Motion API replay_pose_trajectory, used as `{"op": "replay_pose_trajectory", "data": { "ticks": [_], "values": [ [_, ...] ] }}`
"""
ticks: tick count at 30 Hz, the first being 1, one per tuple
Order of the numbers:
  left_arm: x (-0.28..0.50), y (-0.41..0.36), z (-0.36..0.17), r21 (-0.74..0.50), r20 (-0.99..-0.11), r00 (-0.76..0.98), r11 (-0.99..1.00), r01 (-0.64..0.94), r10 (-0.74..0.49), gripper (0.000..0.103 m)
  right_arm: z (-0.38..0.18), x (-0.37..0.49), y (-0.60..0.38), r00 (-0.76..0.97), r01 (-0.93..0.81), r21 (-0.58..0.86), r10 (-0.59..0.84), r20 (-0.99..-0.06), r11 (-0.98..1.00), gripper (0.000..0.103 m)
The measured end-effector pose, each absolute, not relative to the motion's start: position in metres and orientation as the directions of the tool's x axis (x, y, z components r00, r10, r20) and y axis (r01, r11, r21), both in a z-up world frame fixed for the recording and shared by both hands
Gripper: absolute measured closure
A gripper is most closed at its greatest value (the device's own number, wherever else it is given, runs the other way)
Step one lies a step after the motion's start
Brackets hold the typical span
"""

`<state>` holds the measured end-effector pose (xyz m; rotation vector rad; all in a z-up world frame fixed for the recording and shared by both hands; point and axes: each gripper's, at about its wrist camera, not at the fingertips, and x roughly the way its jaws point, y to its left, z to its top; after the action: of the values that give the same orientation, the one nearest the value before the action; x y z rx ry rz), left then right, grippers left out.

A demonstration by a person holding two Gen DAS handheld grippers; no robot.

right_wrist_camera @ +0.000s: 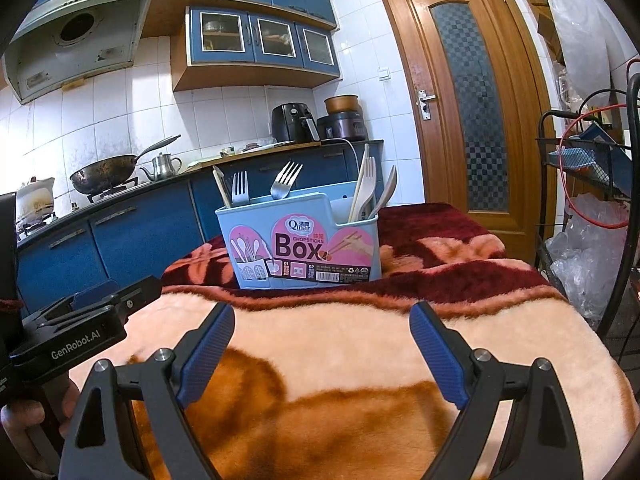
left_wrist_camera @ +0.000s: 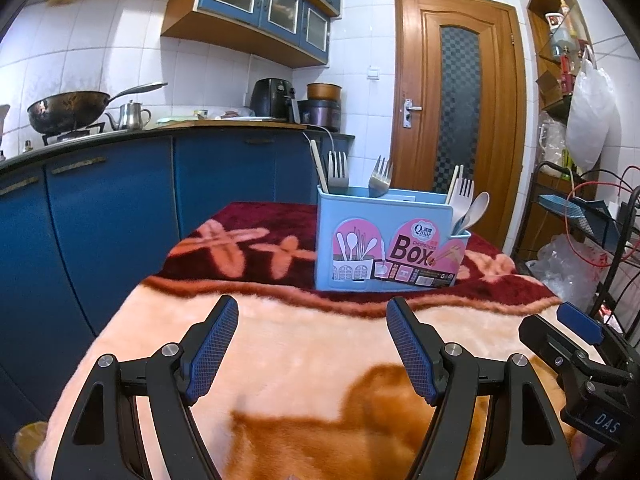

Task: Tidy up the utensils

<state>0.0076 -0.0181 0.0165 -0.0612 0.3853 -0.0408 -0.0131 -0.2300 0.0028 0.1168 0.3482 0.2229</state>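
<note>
The left hand-held gripper (left_wrist_camera: 312, 344) is held spread and empty over the blanket-covered worktop (left_wrist_camera: 320, 344). Ahead, the blue utensil box (left_wrist_camera: 386, 240) stands upright, forks (left_wrist_camera: 338, 170) pointing tines-up. The right hand-held gripper (right_wrist_camera: 322, 352) is likewise spread.

Ahead of me the chopsticks box (left_wrist_camera: 386, 240) stands on the blanket (left_wrist_camera: 304, 344), toward its far end. Two metal forks (left_wrist_camera: 338, 170) sit in its left compartment, a spoon (left_wrist_camera: 476, 208) in its right. Counter (left_wrist_camera: 160, 132) with wok (left_wrist_camera: 68, 110) lies behind left, door (left_wrist_camera: 458, 108) behind right.
</note>
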Motion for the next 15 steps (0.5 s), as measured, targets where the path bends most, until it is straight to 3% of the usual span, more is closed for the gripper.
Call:
{"op": "replay_pose_trajectory", "data": {
  "ticks": [15],
  "values": [
    [0.0068, -0.017, 0.0172, -0.067, -0.374, 0.926, 0.998, 0.021, -0.044, 0.025, 0.003, -0.0131, -0.2299, 0.916, -0.197, 0.15, 0.236, -0.325, 0.969, 0.012]
  ]
}}
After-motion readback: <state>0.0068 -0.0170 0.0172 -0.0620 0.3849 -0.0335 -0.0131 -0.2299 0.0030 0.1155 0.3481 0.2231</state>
